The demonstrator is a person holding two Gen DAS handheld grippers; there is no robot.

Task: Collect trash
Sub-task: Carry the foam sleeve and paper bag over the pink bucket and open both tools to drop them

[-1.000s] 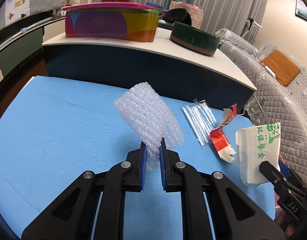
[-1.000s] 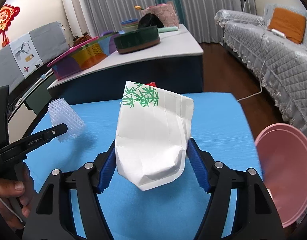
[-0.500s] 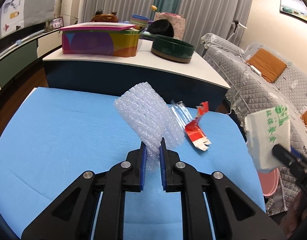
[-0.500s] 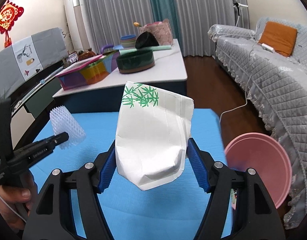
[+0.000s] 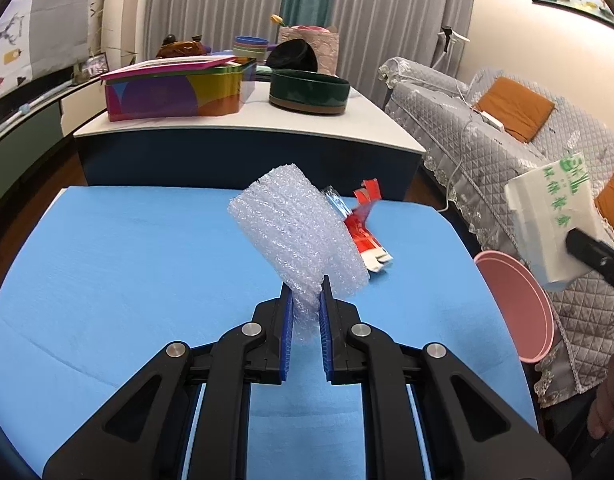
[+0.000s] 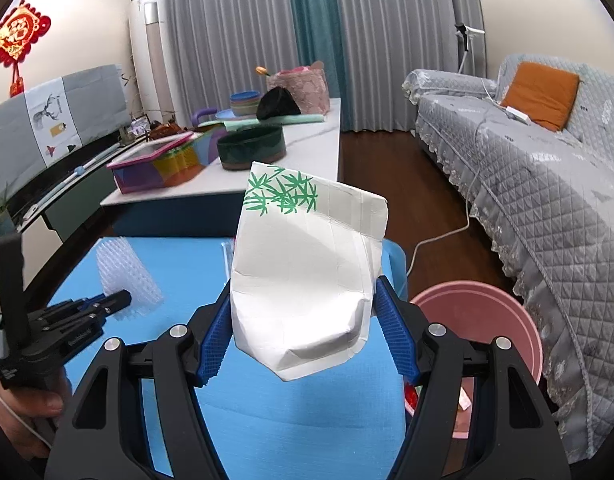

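Two grips: left gripper (image 5: 306, 312) fingers pinching bubble wrap (image 5: 297, 236), right gripper (image 6: 303, 332) fingers clamping bamboo-printed, green-lettered paper bag (image 6: 307, 272).

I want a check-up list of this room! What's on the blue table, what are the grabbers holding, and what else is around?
Surface: blue table, covered by a blue sheet.
Job's things: bubble wrap and white paper bag held up; red wrapper and clear plastic wrapper lying on the table; pink bin beside the table's right edge.
Clutter: colourful box and green round tin on the far counter.
Grippers: left gripper shut on bubble wrap; right gripper shut on white paper bag.
Cables: white cord from sofa to floor.
Surroundings: grey sofa, curtains.
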